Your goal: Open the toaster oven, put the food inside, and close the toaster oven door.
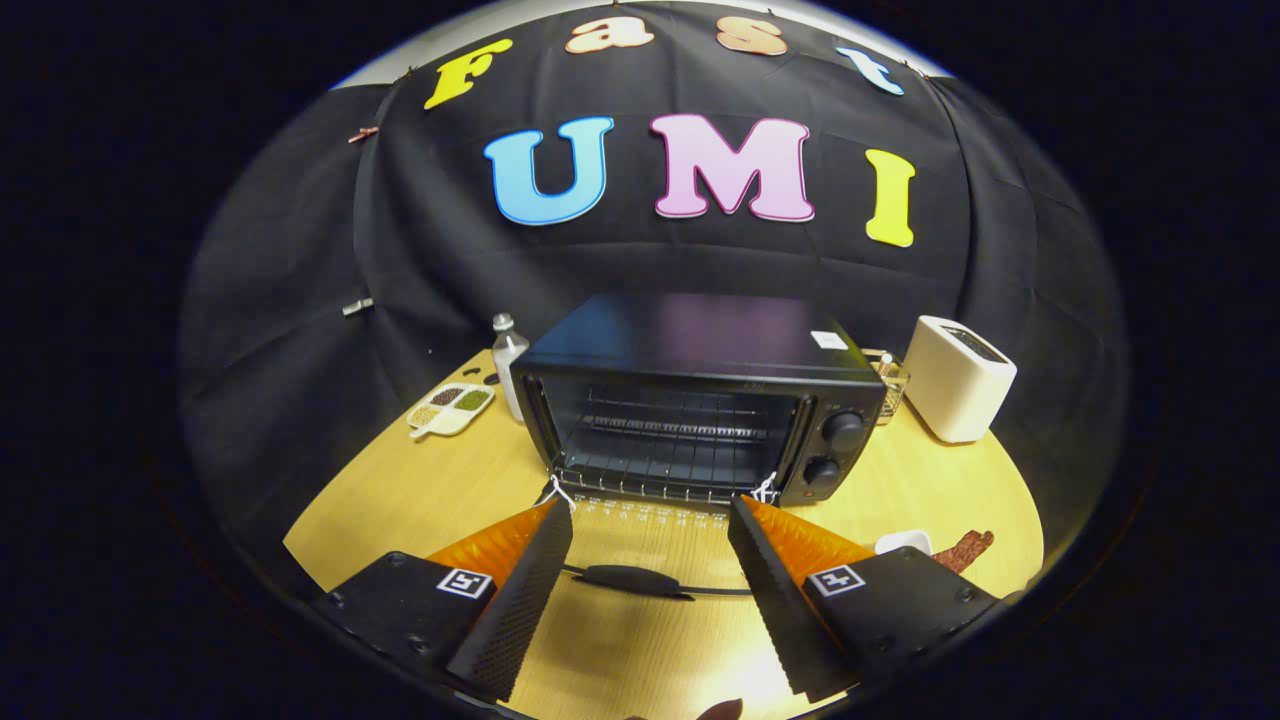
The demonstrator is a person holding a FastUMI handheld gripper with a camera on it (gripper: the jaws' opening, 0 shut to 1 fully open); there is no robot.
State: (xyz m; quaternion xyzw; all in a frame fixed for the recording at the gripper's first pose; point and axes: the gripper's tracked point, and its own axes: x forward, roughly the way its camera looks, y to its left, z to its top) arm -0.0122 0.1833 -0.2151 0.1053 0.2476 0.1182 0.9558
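Tongs (650, 520) spread, empty, toaster oven (700, 400) open just ahead

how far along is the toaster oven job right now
Done: the toaster oven is open, its glass door folded down flat with the handle between the fingers. In hand: nothing; the gripper is open and empty just above the door. Left: loading the food, apparently the reddish strip beside a white dish, onto the bare rack, then closing the door.
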